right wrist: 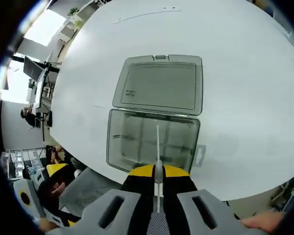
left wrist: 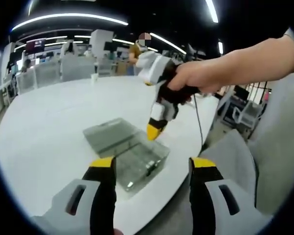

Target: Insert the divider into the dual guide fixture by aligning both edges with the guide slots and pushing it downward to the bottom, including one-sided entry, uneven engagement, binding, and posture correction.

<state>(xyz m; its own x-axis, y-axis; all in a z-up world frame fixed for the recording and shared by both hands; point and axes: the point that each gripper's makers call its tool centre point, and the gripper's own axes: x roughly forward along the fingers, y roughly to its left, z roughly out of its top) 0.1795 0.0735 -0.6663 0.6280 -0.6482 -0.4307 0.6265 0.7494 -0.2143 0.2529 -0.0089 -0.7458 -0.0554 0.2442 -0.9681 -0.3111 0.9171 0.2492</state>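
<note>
A clear smoky plastic box (right wrist: 137,142) with inner guide walls lies on the round white table (right wrist: 235,58). Its lid (right wrist: 159,85) is folded open flat behind it. In the right gripper view the thin clear divider (right wrist: 158,142) appears edge-on as a pale line over the box's middle, with my right gripper (right wrist: 157,172) shut on it. The left gripper view has the same box (left wrist: 132,149) near the table's edge, and the right gripper (left wrist: 154,131) hovers just above it in a person's hand (left wrist: 200,78). My left gripper (left wrist: 153,166) stands open, short of the box, holding nothing.
The table edge (left wrist: 181,161) runs close behind the box. A grey chair (left wrist: 232,152) stands beside it on the right. Desks and a person (left wrist: 137,49) are far beyond the table. The yellow-tipped left gripper (right wrist: 56,171) shows off the table's edge.
</note>
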